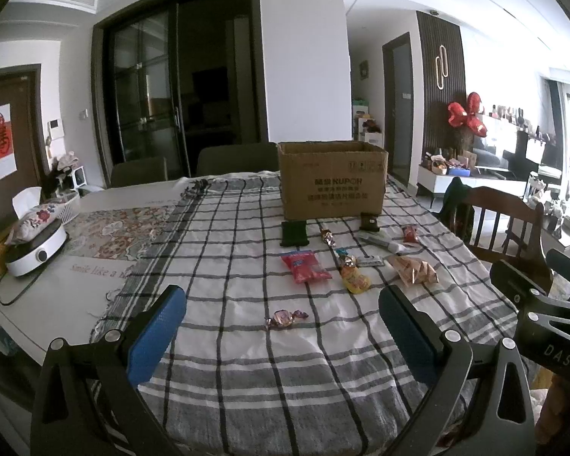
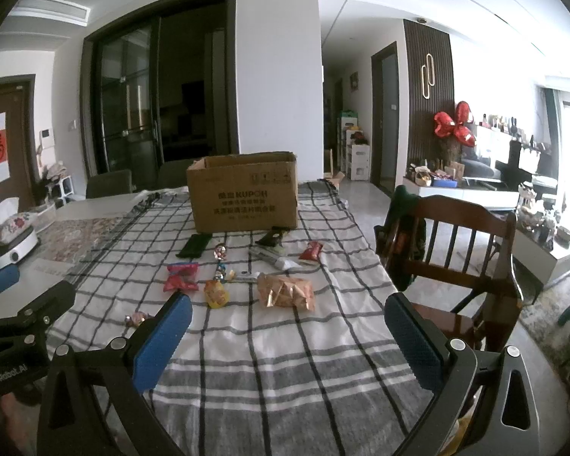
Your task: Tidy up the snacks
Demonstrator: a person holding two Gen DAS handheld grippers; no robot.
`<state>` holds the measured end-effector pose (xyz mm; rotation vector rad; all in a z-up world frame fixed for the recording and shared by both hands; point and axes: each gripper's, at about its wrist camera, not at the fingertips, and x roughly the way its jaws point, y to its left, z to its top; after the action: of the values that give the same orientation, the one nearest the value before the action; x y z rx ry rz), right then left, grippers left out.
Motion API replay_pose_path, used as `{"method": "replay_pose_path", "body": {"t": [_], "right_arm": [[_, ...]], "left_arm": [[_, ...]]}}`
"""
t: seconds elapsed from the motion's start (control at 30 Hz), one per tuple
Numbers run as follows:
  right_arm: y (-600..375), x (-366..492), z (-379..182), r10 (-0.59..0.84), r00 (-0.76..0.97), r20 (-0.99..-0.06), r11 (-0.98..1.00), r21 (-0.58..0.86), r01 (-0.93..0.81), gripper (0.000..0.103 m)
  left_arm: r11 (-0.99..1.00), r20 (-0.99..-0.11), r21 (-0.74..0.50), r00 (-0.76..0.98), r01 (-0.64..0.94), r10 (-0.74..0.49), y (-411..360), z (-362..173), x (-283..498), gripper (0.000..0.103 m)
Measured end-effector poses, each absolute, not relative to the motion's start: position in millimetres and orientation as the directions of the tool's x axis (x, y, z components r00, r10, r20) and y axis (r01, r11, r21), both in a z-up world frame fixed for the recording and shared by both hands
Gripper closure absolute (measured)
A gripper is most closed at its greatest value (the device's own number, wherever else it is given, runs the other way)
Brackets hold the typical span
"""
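Observation:
An open cardboard box [image 1: 332,180] [image 2: 245,197] stands at the far side of the checked tablecloth. Several snacks lie in front of it: a red packet [image 1: 304,266] [image 2: 181,276], a yellow packet [image 1: 355,279] [image 2: 216,293], a tan crinkled bag [image 1: 414,269] [image 2: 287,290], a dark green packet [image 1: 293,233] [image 2: 194,245], a wrapped candy [image 1: 286,318] [image 2: 137,318] nearest me, a small red packet [image 1: 410,233] [image 2: 311,250]. My left gripper [image 1: 281,334] is open and empty above the near cloth. My right gripper [image 2: 285,338] is open and empty too.
A wooden chair [image 2: 459,250] [image 1: 494,220] stands at the table's right edge. A white round appliance [image 1: 36,249] [image 2: 13,249] and a tissue pouch [image 1: 34,216] sit at the left. Chair backs [image 1: 228,157] stand behind the table.

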<state>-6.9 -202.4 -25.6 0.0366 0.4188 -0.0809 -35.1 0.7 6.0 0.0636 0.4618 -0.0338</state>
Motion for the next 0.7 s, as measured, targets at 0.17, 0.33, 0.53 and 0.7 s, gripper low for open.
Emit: {"method": "replay_pose_path", "body": {"t": [0.17, 0.33, 0.53, 0.7], "right_arm": [[-202.4, -6.8, -25.4, -0.07, 0.91, -0.409, 0.996, 0.018, 0.085, 0.001], [-202.6, -6.8, -25.4, -0.07, 0.91, -0.409, 0.996, 0.019, 0.085, 0.001], [-202.4, -6.7, -26.1, -0.07, 0.909, -0.411, 0.996, 0.019, 0.085, 0.001], [-201.3, -8.2, -28.3, -0.069, 0.906, -0.417, 0.996, 0.02, 0.085, 0.001]], "left_arm": [[0.998, -0.447, 0.052, 0.894, 0.046, -0.018, 0.9, 5.5, -32.3, 0.0], [0.998, -0.448, 0.052, 0.894, 0.046, -0.018, 0.8, 5.9, -34.4, 0.0], [0.998, -0.449, 0.053, 0.893, 0.046, -0.017, 0.8, 5.6, -33.9, 0.0], [0.997, -0.463, 0.051, 0.886, 0.052, -0.023, -1.1, 2.2, -30.3, 0.0]]}}
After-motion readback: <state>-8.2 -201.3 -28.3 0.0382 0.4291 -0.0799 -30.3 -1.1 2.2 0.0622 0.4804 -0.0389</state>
